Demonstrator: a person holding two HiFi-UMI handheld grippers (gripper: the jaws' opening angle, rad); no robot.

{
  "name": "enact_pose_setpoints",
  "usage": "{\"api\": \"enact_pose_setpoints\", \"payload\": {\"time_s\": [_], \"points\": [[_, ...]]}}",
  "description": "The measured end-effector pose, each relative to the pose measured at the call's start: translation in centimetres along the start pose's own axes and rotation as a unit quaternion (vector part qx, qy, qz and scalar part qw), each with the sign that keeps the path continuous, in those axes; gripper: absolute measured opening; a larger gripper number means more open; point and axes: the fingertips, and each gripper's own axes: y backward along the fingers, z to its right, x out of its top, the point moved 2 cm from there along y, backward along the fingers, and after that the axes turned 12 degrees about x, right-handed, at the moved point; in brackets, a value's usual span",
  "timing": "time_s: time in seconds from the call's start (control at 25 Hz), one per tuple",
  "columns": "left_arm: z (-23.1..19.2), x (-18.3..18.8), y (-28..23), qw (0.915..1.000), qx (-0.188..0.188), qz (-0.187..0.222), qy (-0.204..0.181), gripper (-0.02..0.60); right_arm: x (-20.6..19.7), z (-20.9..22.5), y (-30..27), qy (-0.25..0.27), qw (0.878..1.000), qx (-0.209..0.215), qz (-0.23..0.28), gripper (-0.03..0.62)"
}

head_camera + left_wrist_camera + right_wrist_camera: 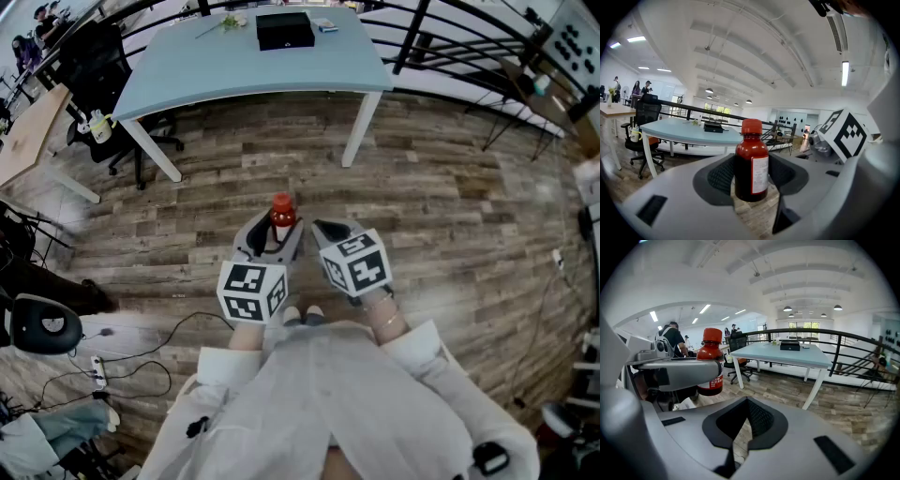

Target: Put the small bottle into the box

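Well short of the desk point(206, 66) that carries the black box point(285, 30), the left hand-held gripper point(277, 239) pinches the upright small bottle point(282, 214) above the floor, while the right hand-held gripper point(746, 420), farther right, is pressed together, empty.

left gripper point(272, 236), right gripper point(325, 232): light grey moulded shells, tapering to tips. black ribbed pads point(723, 176) sit in rounded black recess on each jaw. black rectangular slots point(833, 454) in shell tops. white marker cube point(251, 291) behind each gripper, black square codes on faces. person: white long-sleeved coat point(319, 403), small black fittings point(197, 427) on it, type unclear.
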Motion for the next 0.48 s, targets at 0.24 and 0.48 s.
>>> {"api": "enact_pose_setpoints", "payload": {"time_s": [0.24,0.48], "points": [[-0.03,-0.5,-0.53,1.0,0.004,-0.007,-0.002,0.221,-0.09,0.41,-0.27,0.0,1.0,0.001,-0.003,-0.003],[-0.74,-0.78,-0.62,0.9998,0.006,-0.017,-0.001,0.221,0.32,0.13,-0.61,-0.003,1.0,-0.001,0.005,-0.003]]}}
